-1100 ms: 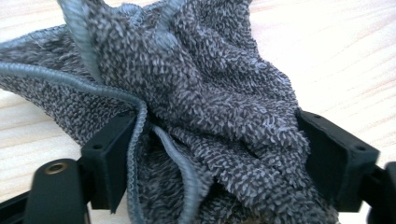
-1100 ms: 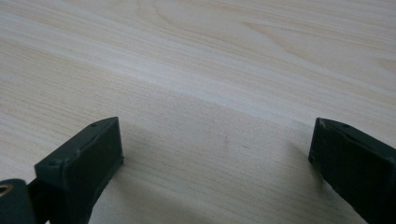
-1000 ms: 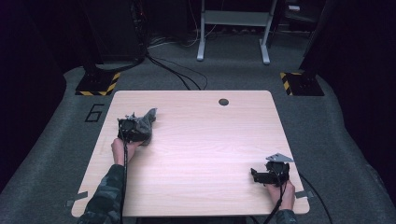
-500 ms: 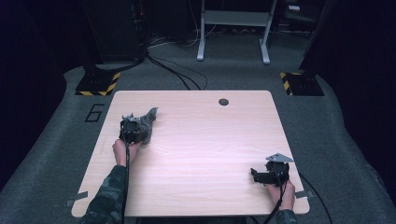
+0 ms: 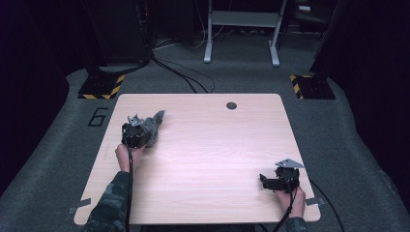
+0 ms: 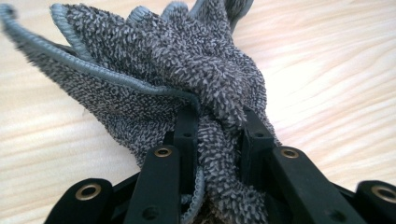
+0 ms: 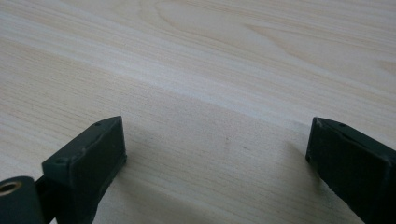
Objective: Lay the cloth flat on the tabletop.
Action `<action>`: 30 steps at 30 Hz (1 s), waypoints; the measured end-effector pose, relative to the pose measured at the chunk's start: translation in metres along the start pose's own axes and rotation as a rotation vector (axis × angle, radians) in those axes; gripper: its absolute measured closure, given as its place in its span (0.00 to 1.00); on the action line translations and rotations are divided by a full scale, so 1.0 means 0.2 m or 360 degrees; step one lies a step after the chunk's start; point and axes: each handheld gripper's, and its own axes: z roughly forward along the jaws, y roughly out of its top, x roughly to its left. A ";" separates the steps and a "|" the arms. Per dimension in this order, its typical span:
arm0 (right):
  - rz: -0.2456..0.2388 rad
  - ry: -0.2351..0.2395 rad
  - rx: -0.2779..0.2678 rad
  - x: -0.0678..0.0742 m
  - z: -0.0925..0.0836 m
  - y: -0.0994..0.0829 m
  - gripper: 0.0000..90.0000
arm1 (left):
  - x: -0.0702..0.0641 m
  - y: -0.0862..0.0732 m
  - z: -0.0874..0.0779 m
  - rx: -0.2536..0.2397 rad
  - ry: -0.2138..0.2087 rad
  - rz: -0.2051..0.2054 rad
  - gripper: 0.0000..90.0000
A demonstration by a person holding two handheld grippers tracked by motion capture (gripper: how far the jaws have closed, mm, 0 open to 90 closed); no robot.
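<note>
Your left tool [image 5: 137,131] has its jaws clamped on the bunched grey towel [image 5: 151,124] at the table's [image 5: 208,145] ten o'clock, grasp done, spreading or moving it likely remains; your right tool [image 5: 270,181] rests wide open, empty, at five o'clock.

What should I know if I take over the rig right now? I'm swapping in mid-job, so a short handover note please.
Left gripper: shut on the bunched grey terry cloth, at the far left part of the light wooden table.
Right gripper: open, holding nothing, low over bare wood at the near right corner.
Done: cloth gathered and gripped.
Left: probably spreading or folding the cloth; the right gripper has not yet joined in.
</note>
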 end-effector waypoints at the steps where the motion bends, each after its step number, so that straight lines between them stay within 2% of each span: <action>1: 0.0000 0.0000 -0.0001 0.00 0.00 0.00 0.05 | -0.01 0.01 -0.02 -0.0015 -0.0001 0.0011 0.81; 5: 0.0000 -0.0001 0.0000 0.00 0.00 0.00 0.05 | -0.03 0.02 -0.08 -0.0063 -0.0021 0.0024 0.81; 19: 0.0006 -0.0006 0.0002 0.00 0.00 0.00 0.05 | -0.13 0.06 -0.27 -0.0122 -0.0153 0.0121 0.80; 25: 0.0007 -0.0006 0.0002 0.00 0.00 0.00 0.05 | -0.20 0.07 -0.33 -0.0142 -0.0220 0.0220 0.80; 30: 0.0007 -0.0006 0.0001 0.00 0.00 0.00 0.05 | -0.28 0.07 -0.40 -0.0201 -0.0259 0.0273 0.80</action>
